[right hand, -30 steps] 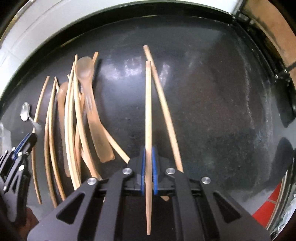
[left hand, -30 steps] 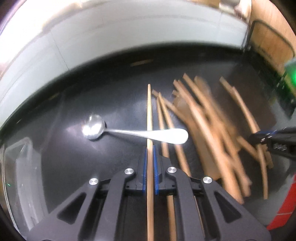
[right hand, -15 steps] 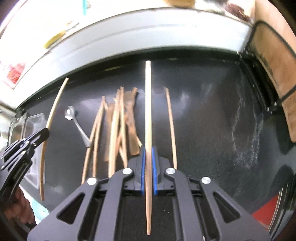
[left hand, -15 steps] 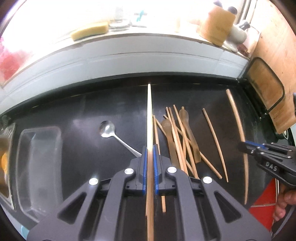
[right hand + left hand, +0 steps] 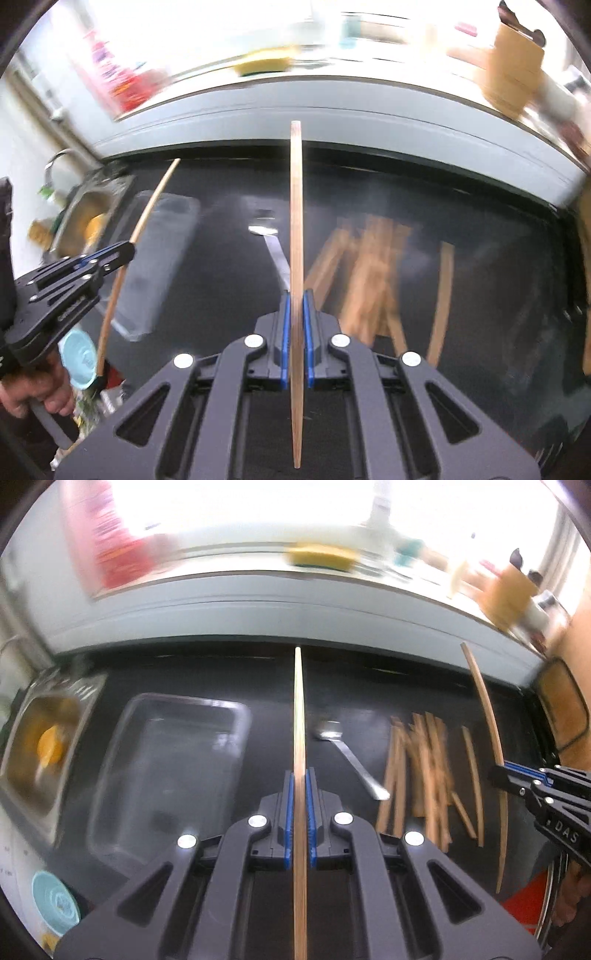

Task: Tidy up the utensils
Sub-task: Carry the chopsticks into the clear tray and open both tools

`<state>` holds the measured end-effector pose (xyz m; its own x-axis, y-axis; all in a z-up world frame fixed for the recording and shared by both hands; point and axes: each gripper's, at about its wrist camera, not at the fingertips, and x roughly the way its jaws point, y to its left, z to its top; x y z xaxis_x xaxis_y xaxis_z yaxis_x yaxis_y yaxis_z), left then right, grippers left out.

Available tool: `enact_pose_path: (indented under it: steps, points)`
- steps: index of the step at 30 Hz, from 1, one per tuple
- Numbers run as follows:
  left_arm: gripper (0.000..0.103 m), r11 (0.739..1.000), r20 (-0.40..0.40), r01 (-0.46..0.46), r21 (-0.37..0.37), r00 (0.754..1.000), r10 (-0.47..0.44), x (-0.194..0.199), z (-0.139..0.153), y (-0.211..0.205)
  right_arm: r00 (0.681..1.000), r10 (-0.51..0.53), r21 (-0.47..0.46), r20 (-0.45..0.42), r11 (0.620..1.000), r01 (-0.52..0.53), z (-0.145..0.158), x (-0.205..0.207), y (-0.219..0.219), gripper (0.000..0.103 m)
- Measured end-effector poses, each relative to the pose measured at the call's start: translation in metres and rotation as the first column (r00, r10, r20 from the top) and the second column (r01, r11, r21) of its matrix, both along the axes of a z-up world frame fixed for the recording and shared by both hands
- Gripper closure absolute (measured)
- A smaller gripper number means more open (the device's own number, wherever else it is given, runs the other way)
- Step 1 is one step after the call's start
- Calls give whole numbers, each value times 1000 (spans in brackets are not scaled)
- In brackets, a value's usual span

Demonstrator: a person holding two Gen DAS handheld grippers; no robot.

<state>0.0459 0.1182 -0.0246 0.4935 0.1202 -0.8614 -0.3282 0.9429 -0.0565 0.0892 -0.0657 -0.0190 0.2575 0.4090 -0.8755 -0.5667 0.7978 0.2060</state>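
Observation:
My left gripper (image 5: 300,775) is shut on a wooden chopstick (image 5: 298,709), held well above the black counter. My right gripper (image 5: 294,295) is shut on another chopstick (image 5: 295,206), also raised. Each view shows the other gripper too: the right one (image 5: 496,775) with its chopstick (image 5: 487,716), and the left one (image 5: 127,251) with its chopstick (image 5: 151,206). A blurred pile of wooden utensils (image 5: 424,771) (image 5: 369,280) lies on the counter. A metal spoon (image 5: 347,753) (image 5: 275,251) lies just left of the pile. A clear plastic container (image 5: 192,700) (image 5: 159,273) stands further left.
A metal sink (image 5: 22,775) with something orange in it lies at the far left, a light blue bowl (image 5: 55,901) in front of it. The white ledge behind carries a yellow sponge (image 5: 321,557) and a wooden block (image 5: 509,594). A person's hand (image 5: 33,387) grips the left tool.
Both grippers have risen off the counter, each with its chopstick still in it. The utensil pile and spoon now look smaller and farther, and the container and sink have come into view.

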Motion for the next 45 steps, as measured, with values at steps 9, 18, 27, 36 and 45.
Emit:
enact_pose_path:
  steps: [9, 18, 27, 36, 45]
  points:
    - [97, 981, -78, -188, -39, 980, 185, -43, -27, 135, 962, 223, 159, -158, 967, -198, -24, -17, 177, 96]
    - [97, 969, -171, -210, -129, 967, 187, -27, -92, 191, 929, 222, 76, -296, 975, -209, -97, -9, 271, 96]
    - [97, 962, -212, -224, -154, 959, 189, -15, -132, 211, 915, 186, -16, -359, 979, -205, -149, -2, 296, 96]
    - [97, 965, -201, -215, -151, 962, 183, -7, -148, 216, 909, 170, 4, -380, 983, -182, -165, 7, 296, 96]
    - [14, 962, -140, -254, -103, 961, 239, -24, -122, 214, 957, 108, 94, -269, 992, -85, -117, 27, 234, 32]
